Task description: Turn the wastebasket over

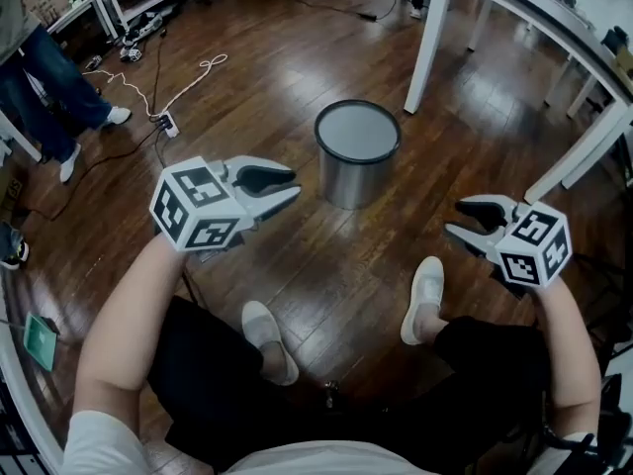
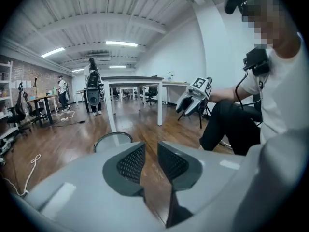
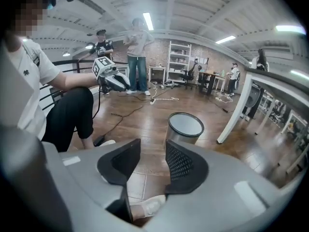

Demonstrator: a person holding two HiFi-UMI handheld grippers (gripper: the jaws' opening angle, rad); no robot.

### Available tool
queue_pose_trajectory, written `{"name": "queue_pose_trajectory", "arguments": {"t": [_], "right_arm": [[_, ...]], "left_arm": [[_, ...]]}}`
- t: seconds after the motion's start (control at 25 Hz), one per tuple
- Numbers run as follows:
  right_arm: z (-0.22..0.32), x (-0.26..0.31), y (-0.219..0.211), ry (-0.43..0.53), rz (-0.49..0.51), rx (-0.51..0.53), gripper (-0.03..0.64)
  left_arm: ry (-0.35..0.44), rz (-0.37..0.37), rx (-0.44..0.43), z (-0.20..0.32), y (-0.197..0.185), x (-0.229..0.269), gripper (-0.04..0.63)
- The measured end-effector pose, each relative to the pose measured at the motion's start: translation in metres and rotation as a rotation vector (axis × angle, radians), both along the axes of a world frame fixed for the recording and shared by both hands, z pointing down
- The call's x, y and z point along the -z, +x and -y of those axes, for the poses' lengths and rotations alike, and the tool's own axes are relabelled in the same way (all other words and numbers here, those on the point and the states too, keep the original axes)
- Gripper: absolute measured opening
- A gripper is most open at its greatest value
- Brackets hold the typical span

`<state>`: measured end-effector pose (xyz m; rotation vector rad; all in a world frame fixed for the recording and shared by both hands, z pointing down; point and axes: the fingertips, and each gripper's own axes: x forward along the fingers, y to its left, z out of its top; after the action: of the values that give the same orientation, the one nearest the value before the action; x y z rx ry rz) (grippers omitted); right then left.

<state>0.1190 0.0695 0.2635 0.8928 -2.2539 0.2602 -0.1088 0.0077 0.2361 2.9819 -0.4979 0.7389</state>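
Left gripper view: wastebasket (image 2: 112,140) half hidden.

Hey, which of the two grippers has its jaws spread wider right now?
The right gripper: its jaws stand well apart, while those of the left gripper leave only a narrow slit.

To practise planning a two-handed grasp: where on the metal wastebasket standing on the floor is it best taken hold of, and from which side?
Probably the side wall of the wastebasket, just under its dark rim: left gripper from its left, right gripper from its right, pressing inward. It stands upright and round, and looks too wide for one pair of jaws.
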Motion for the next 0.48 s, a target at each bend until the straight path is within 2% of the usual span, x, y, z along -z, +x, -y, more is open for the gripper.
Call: {"name": "queue_pose_trajectory", "arguments": {"t": [0.12, 0.32, 0.48], "right_arm": [[-0.017, -0.003, 0.007, 0.031, -0.018, 0.007, 0.169], [-0.032, 0.005, 0.018, 0.042, 0.05, -0.014, 0.169], [-0.034, 0.01, 0.016, 0.058, 0.063, -0.021, 0.169]], "left_arm": [[0.02, 0.006, -0.003, -0.012, -0.008, 0.002, 0.08], [0.036, -0.043, 0.001, -0.02, -0.013, 0.019, 0.08], [0.04, -0.033, -0.006, -0.021, -0.014, 0.018, 0.08]]}}
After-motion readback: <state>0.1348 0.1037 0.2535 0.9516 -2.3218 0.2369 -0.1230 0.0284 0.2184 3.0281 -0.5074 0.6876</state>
